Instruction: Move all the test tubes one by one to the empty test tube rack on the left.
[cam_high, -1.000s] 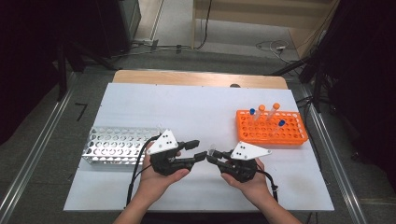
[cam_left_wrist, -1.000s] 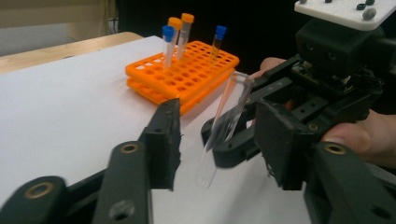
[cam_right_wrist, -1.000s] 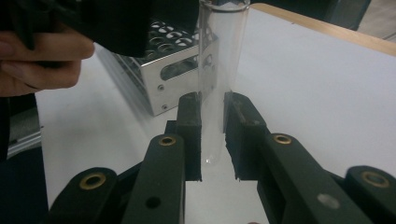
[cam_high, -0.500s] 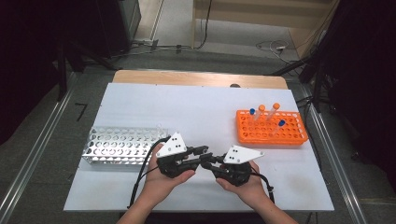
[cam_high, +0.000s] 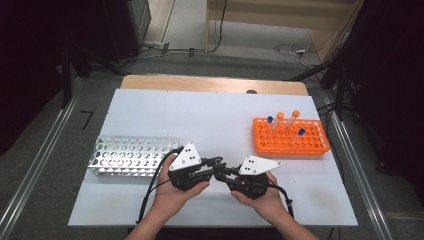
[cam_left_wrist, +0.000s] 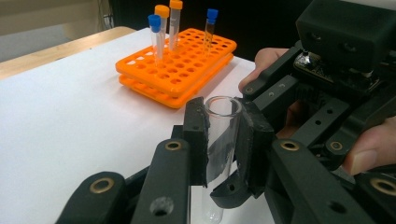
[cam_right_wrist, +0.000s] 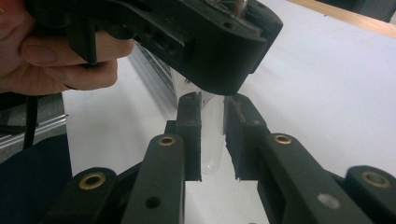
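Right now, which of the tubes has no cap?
The clear tube pinched upright between the left gripper pads. Its mouth is open, while the four tubes standing in the orange rack wear blue or orange caps.

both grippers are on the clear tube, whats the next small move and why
Probably let the left gripper open. Its pads clamp the open-topped clear tube near the rim, while the right gripper brackets the rounded bottom, so the handover looks nearly done. First confirm the right grip; slight gaps make it uncertain.

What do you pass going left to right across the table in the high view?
Metal rack → left gripper → right gripper → orange rack, which holds capped tubes.
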